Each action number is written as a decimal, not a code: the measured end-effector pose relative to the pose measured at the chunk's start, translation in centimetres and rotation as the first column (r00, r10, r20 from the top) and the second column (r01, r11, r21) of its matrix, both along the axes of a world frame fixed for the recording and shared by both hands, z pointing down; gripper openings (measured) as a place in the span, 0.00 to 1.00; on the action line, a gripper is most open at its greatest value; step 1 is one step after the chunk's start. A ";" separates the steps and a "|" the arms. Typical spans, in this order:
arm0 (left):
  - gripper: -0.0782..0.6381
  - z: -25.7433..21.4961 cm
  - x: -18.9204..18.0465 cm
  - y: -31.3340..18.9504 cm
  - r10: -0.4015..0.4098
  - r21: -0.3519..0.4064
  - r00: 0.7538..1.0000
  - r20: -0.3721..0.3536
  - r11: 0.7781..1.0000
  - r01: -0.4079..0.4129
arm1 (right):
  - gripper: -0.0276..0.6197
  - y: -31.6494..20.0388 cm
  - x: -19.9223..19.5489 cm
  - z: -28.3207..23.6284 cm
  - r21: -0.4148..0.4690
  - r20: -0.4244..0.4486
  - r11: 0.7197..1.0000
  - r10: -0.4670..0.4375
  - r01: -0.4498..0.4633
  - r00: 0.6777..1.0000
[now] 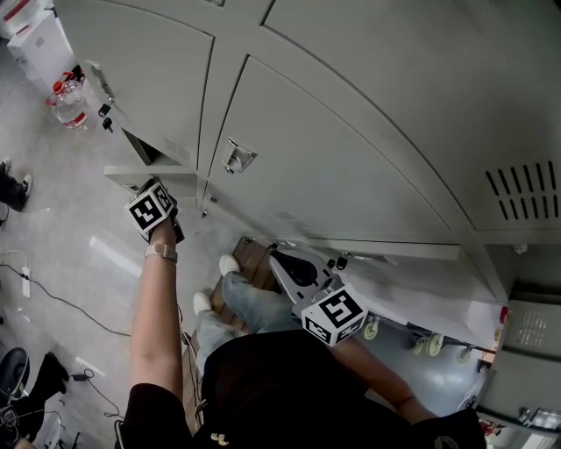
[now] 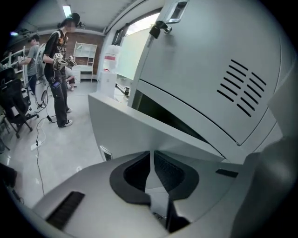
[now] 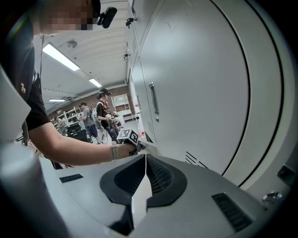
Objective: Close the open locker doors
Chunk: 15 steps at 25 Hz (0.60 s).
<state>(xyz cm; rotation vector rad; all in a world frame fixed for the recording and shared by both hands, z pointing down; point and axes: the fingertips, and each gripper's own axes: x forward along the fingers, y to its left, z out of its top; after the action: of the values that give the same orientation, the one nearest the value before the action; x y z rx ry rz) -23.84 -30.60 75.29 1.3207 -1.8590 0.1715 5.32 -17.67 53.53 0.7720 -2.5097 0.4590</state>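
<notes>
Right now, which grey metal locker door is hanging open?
Follow the wall of grey metal lockers to the person's left. The open grey door juts out just ahead of the left gripper; unlike its flush neighbours, it shows a dark gap behind it.

**A:** Head view first: bright, even light across the locker doors point(image 1: 351, 131), and no hard shadows.

**B:** There's a pale streak of glare on the floor point(image 1: 112, 254) (glossy surface, that).

**A:** The right gripper view shows the source: long ceiling strips point(image 3: 60, 56), blown out white.

**B:** The left gripper view has another ceiling lamp point(image 2: 66, 10). The corners of both gripper views go black, and straight locker edges bow into arcs.

**A:** The head view bends them too. The far background is small and soft, and the open locker's interior point(image 2: 158, 111) is deep in shadow.
</notes>
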 end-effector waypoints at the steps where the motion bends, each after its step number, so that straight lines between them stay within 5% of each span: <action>1: 0.17 0.1 0.7 -0.4 0.017 0.000 1.000 -0.003 1.000 -0.017 | 0.10 -0.1 0.2 0.0 -0.001 -0.001 1.000 0.007 -0.007 1.000; 15: 0.17 1.8 6.7 -3.1 0.159 -0.009 0.986 -0.048 0.987 -0.160 | 0.10 -0.1 2.3 0.4 -0.010 -0.016 0.998 0.063 -0.063 0.998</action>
<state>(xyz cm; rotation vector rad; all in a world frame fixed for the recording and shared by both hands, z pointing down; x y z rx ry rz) -17.13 -33.67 77.06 1.4526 -1.7102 0.2333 7.65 -17.80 53.95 0.8495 -2.4723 0.4850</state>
